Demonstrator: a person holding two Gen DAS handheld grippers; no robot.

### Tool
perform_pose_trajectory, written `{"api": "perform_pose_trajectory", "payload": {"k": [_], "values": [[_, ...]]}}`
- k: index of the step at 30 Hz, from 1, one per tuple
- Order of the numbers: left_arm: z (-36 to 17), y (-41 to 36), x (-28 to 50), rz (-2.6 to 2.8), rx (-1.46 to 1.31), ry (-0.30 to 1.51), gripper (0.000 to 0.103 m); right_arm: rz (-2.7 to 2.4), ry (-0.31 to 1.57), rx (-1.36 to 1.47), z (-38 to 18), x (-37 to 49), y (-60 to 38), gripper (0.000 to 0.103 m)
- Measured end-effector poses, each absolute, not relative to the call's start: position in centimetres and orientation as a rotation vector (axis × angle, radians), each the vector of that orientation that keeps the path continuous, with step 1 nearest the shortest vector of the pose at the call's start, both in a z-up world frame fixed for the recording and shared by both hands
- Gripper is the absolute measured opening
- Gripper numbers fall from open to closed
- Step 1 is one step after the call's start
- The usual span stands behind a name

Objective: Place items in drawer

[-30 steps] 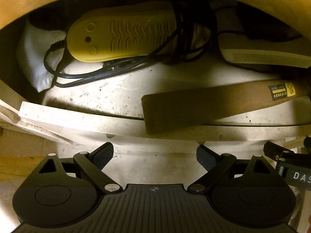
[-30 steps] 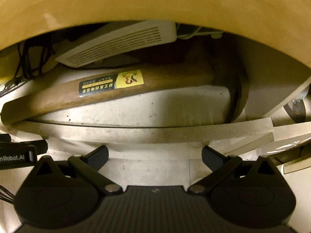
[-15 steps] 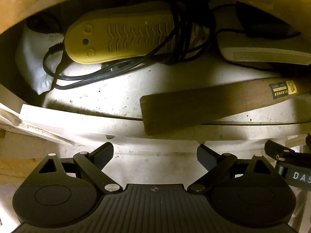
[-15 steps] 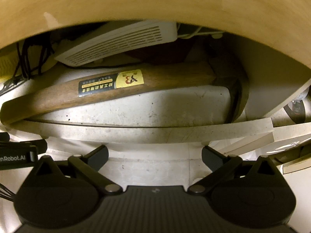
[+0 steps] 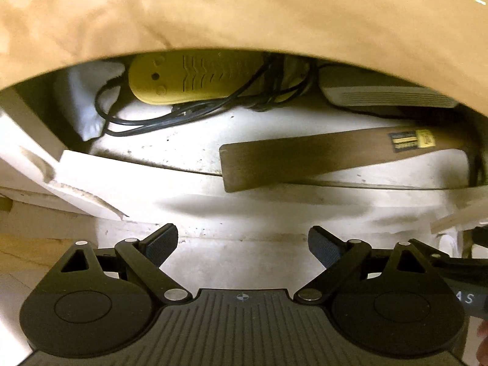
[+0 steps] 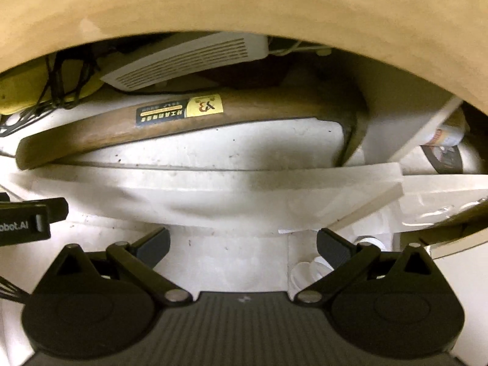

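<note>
The white drawer (image 5: 128, 180) stands nearly pushed in under the tan wooden table (image 5: 244, 9) edge, so only a low slot shows its contents. Inside, the brown wooden-handled hammer (image 6: 122, 128) lies flat along the drawer's front wall, label up, its dark head (image 6: 353, 122) towards the drawer's right end, probably laid lengthwise so it would fit. Behind it rest a yellow shoe-shaped dryer (image 5: 195, 76) tangled in black cord (image 5: 158, 119) and a white vented box (image 6: 189, 58). The left gripper (image 5: 243, 244) and right gripper (image 6: 243, 244) both hang spread and empty just outside the drawer front, the hammer beyond them.
</note>
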State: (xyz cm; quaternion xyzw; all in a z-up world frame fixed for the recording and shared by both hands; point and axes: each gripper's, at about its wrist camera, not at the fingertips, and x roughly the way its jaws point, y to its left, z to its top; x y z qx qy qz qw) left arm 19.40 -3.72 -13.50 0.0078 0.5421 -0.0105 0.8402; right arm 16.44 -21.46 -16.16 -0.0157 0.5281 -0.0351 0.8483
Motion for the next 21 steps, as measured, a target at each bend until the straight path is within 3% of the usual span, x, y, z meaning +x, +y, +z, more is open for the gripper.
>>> {"api": "perform_pose_trajectory", "payload": {"k": [17, 21], "values": [[-8.1, -4.0, 11.0, -0.072, 0.013, 1.0, 0.094, -0.035, 1.049, -0.072, -8.7, 7.4, -22.0, 0.103], [-6.5, -3.5, 8.9, -0.079, 0.003, 0.974, 0.094, -0.032, 1.028, -0.074, -9.7, 8.7, -20.5, 0.103]]}}
